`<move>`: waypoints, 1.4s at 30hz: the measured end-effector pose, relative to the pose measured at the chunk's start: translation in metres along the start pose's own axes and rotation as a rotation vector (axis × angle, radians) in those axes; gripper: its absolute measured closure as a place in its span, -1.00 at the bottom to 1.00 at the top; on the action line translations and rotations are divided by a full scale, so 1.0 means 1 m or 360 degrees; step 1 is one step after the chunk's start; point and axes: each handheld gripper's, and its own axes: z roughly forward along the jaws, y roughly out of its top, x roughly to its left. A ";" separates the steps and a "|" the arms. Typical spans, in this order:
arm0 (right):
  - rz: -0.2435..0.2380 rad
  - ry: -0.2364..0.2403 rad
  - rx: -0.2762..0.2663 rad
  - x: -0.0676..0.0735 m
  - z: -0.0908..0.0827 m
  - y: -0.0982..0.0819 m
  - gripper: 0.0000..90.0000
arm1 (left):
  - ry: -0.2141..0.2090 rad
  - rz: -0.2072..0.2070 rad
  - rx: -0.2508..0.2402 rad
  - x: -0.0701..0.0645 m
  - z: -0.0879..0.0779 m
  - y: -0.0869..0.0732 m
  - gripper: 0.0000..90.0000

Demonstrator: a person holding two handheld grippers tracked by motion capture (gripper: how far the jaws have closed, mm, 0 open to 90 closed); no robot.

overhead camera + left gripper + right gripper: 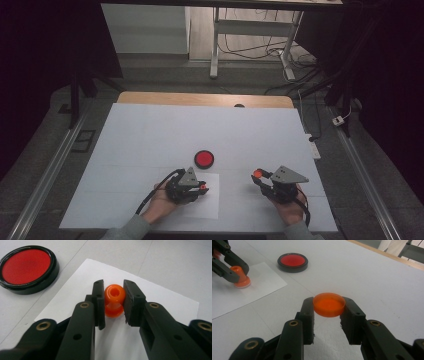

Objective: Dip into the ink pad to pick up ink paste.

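**Two tongs, each clamped on an orange piece, over a white desk**

Seen from above: a white-covered desk, a person's forearms entering from the near edge. Left tongs low over a white paper sheet near the middle of the near edge, closed on a small orange stamp with a rounded knob top and a flared base. Jaws pressing the knob from both sides; stamp upright, its base down on the sheet. Right tongs toward the near right corner, well apart from the left, clamped on a shallow round orange cap, held by its rim, open side up, lifted clear of the desk surface. Just beyond the sheet's far edge, near the middle of the desk, a round black-rimmed red ink pad, lying flat, touched by neither tongs. Beyond the desk's far edge, a strip of bare wood.
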 end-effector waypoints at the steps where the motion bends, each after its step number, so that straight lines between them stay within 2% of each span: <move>1: 0.0001 0.0000 0.0000 0.000 0.000 0.000 0.42 | 0.0000 0.0000 0.0000 0.000 0.000 0.000 0.61; 23: -0.0015 0.0010 -0.0003 0.003 0.000 0.002 0.42 | 0.0005 0.0013 0.0001 0.000 0.000 0.000 0.61; 29: -0.0011 0.0007 -0.0005 0.002 -0.001 0.002 0.42 | 0.0018 0.0030 0.0000 -0.001 0.000 -0.001 0.61; 32: -0.0012 0.0012 -0.0003 0.002 0.000 0.002 0.42 | 0.0045 0.0062 0.0008 -0.004 0.000 0.001 0.61; 33: -0.0012 0.0012 0.0001 0.003 0.000 0.002 0.42 | 0.0031 0.0078 0.0020 -0.004 -0.001 0.003 0.61; 34: -0.0011 0.0013 0.0001 0.003 0.000 0.002 0.42 | -0.0005 0.0066 -0.0024 -0.003 -0.003 0.004 0.61; 35: -0.0011 0.0019 0.0001 0.003 0.000 0.002 0.42 | -0.0025 0.0027 -0.0105 -0.003 -0.007 0.006 0.60; 39: -0.0010 0.0012 0.0001 0.002 0.000 0.002 0.42 | -0.0028 -0.0057 -0.0318 0.002 -0.029 0.020 0.60; 42: -0.0005 0.0020 -0.0005 0.002 0.001 0.001 0.42 | -0.0065 -0.0105 -0.0377 0.004 -0.039 0.026 0.60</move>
